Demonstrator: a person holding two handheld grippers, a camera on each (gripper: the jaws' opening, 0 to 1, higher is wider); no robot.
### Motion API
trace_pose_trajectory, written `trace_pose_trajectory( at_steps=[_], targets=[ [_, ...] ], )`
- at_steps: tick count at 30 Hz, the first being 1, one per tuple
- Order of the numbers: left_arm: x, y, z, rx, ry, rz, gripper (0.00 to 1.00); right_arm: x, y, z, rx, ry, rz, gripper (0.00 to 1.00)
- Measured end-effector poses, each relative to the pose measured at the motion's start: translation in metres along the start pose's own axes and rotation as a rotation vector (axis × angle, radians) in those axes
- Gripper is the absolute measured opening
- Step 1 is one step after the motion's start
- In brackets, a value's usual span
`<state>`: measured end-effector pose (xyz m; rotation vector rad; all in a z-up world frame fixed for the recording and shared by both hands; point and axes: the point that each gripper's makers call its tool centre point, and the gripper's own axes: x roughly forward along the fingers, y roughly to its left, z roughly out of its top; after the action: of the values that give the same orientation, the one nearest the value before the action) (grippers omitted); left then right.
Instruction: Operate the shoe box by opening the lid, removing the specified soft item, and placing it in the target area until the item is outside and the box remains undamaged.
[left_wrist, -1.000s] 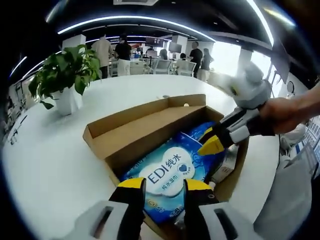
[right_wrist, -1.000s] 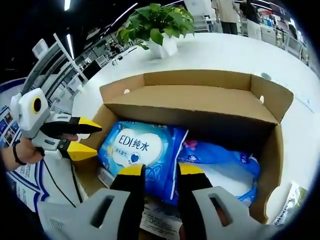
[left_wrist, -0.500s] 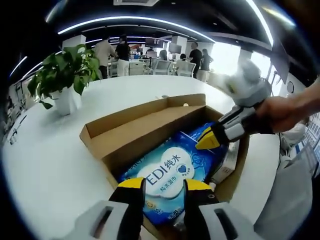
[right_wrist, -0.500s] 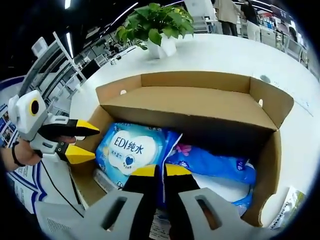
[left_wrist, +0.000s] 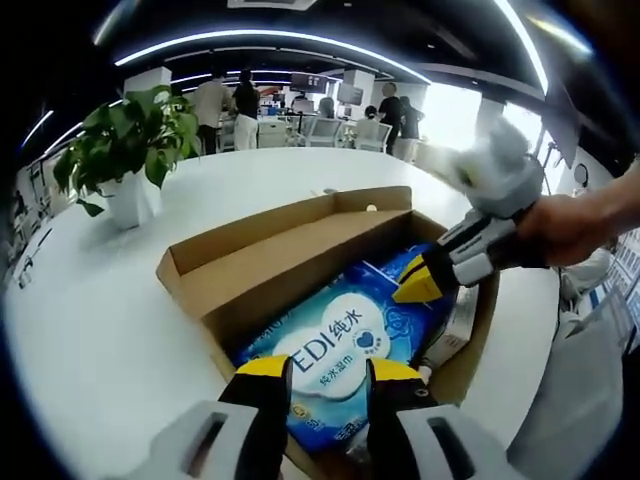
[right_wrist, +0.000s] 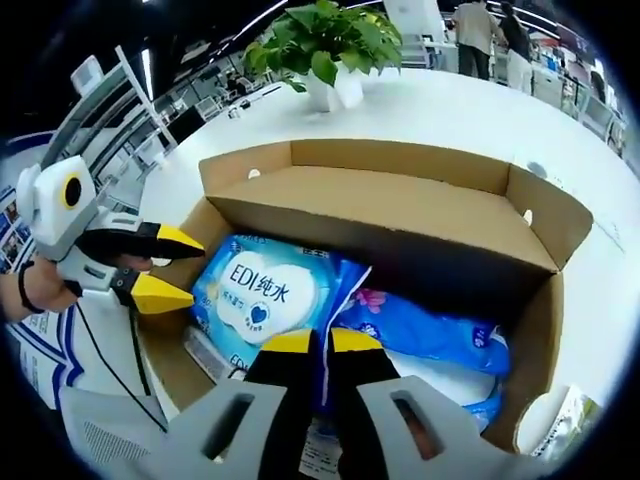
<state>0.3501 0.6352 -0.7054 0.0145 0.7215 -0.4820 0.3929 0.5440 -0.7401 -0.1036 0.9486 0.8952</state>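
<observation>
The open shoe box (left_wrist: 270, 265) sits on a white round table (left_wrist: 90, 320), its lid folded back toward the potted plant (left_wrist: 125, 150). Inside the box lies the wet-wipe pack (left_wrist: 335, 365) (blue and white, printed "EDI" with Chinese characters), and beside it a second blue soft pack (right_wrist: 420, 335) with a floral print. In the right gripper view the right gripper (right_wrist: 320, 343) reaches down into the box, its yellow-tipped jaws pressed nearly together and pinching the near edge of the wet-wipe pack (right_wrist: 265, 300), which still rests inside the box against the left wall. In the left gripper view the left gripper (left_wrist: 328, 368) hovers over the near end of the same pack with its jaws spread apart, nothing between them. The right gripper (left_wrist: 425, 285) also enters the left gripper view from the right, held by a person's hand (left_wrist: 570, 230), its tips meeting the pack's far corner. The left gripper (right_wrist: 165, 265) appears in the right gripper view at the box's left wall, jaws parted. People stand among desks in the background (left_wrist: 245, 100).
</observation>
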Motion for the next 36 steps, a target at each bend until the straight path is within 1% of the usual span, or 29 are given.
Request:
trace_pose_trajectory(
  at_steps=[5,10,12,17,19,22,23,25,27,29,30,31,33,34,36],
  targets=[
    [0.000,0.002,0.000,-0.009,-0.002,0.005,0.29,-0.007,0.005,-0.002,-0.047,0.000,-0.010,0.03],
    [-0.002,0.001,-0.001,-0.008,-0.002,0.009,0.30,-0.011,0.009,-0.001,-0.058,-0.007,-0.006,0.03],
    [-0.002,0.001,-0.001,-0.011,-0.003,0.008,0.30,-0.012,0.011,-0.001,-0.078,-0.008,-0.011,0.03],
    [-0.003,0.001,0.000,-0.011,-0.002,0.009,0.30,-0.014,0.012,-0.005,-0.126,0.001,-0.029,0.04],
    [-0.004,0.001,0.000,-0.012,-0.003,0.009,0.30,-0.015,0.007,-0.004,-0.135,-0.005,-0.049,0.03],
    [-0.005,0.001,0.000,-0.012,-0.002,0.008,0.30,-0.019,-0.001,0.004,-0.118,-0.038,-0.068,0.00],
    [-0.005,0.001,0.001,-0.013,-0.002,0.008,0.30,-0.020,-0.002,0.010,-0.090,-0.065,-0.065,0.01],
    [-0.005,0.001,0.001,-0.014,-0.002,0.008,0.30,-0.019,-0.005,0.015,-0.075,-0.074,-0.066,0.04],
    [-0.006,0.000,0.001,-0.013,-0.002,0.008,0.30,-0.015,-0.010,0.017,-0.042,-0.070,-0.072,0.11],
    [-0.006,0.000,0.002,-0.011,-0.003,0.008,0.30,-0.010,-0.015,0.015,-0.022,-0.057,-0.075,0.16],
    [-0.006,0.000,0.002,-0.012,-0.004,0.008,0.30,-0.006,-0.012,0.010,0.026,-0.033,-0.044,0.17],
    [-0.007,0.000,0.003,-0.014,-0.005,0.008,0.30,-0.004,-0.011,0.009,0.043,-0.032,-0.036,0.18],
    [-0.006,0.000,0.004,-0.013,-0.007,0.008,0.30,0.000,-0.012,0.009,0.045,-0.030,-0.026,0.17],
    [-0.006,0.000,0.004,-0.012,-0.006,0.008,0.30,0.003,-0.007,0.008,0.067,-0.024,0.002,0.17],
    [-0.006,0.000,0.004,-0.010,-0.006,0.008,0.30,0.006,-0.006,0.010,0.077,-0.030,0.009,0.17]
  ],
)
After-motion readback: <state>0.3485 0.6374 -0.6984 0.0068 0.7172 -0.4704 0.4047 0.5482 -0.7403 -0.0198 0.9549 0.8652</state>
